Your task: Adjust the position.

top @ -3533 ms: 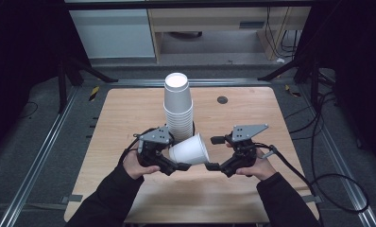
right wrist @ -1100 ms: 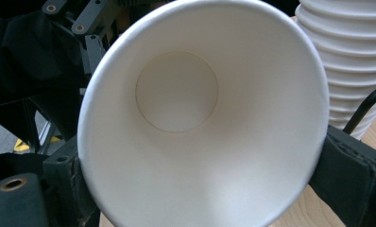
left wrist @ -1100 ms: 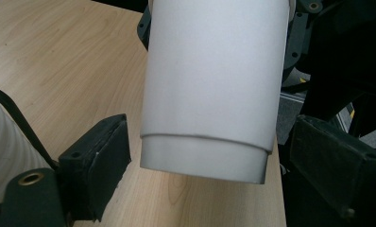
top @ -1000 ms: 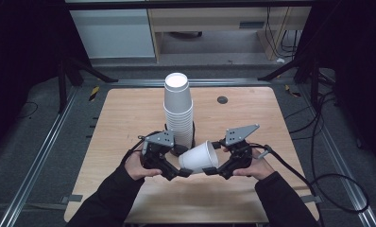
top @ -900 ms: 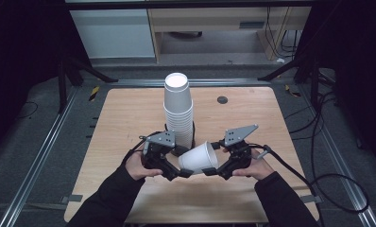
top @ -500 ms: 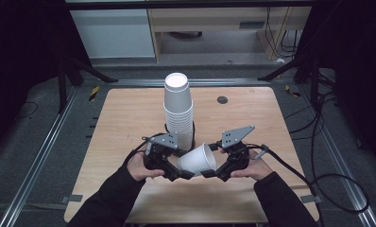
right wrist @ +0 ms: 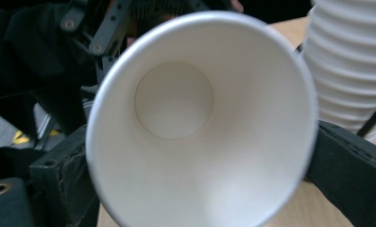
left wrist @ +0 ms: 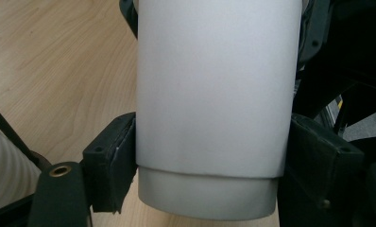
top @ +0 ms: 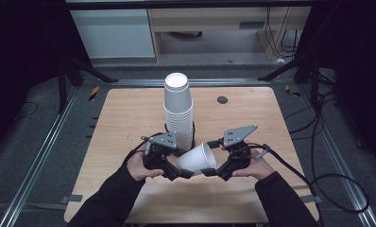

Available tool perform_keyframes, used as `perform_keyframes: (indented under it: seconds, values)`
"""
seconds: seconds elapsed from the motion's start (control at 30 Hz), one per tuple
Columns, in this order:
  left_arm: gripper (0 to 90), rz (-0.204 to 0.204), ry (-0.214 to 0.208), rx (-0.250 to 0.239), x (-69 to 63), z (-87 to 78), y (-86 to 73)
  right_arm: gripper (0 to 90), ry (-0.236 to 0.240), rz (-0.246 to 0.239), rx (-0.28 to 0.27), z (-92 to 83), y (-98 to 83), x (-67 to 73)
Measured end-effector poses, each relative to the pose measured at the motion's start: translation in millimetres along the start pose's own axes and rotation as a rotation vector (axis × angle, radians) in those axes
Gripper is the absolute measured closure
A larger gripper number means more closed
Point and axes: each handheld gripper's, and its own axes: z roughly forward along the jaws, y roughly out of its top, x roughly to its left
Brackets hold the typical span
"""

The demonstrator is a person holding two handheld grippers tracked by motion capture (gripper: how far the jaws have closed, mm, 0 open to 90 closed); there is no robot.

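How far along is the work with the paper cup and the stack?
Done: one white paper cup is apart from the stack of cups and lies on its side in the air. In hand: the left gripper clamps its base end; the right gripper, at the rim, has just been opening. Left: setting the cup down.

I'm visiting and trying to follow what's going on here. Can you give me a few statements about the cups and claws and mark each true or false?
1. The loose paper cup lies tilted between both claws. True.
2. The cup stack stands upside down on the table. True.
3. The loose cup is red. False: it is white.
4. The left claw is away from the cup. False: its jaws press the cup's sides.
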Motion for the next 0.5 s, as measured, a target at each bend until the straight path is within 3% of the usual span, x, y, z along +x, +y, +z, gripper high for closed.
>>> perform_keyframes:
  seconds: [0.27, 0.5]
  values:
    - [22.2, 0.0, 0.034, -0.072, 1.4, -10.8, -0.5, 2.7, -0.029, 0.014, -0.07, -16.9, 6.3, 0.8]
    - [22.1, 0.0, 0.055, -0.121, -1.3, -14.4, 2.8, 2.3, -0.034, 0.038, -0.088, -14.6, 5.2, -1.1]
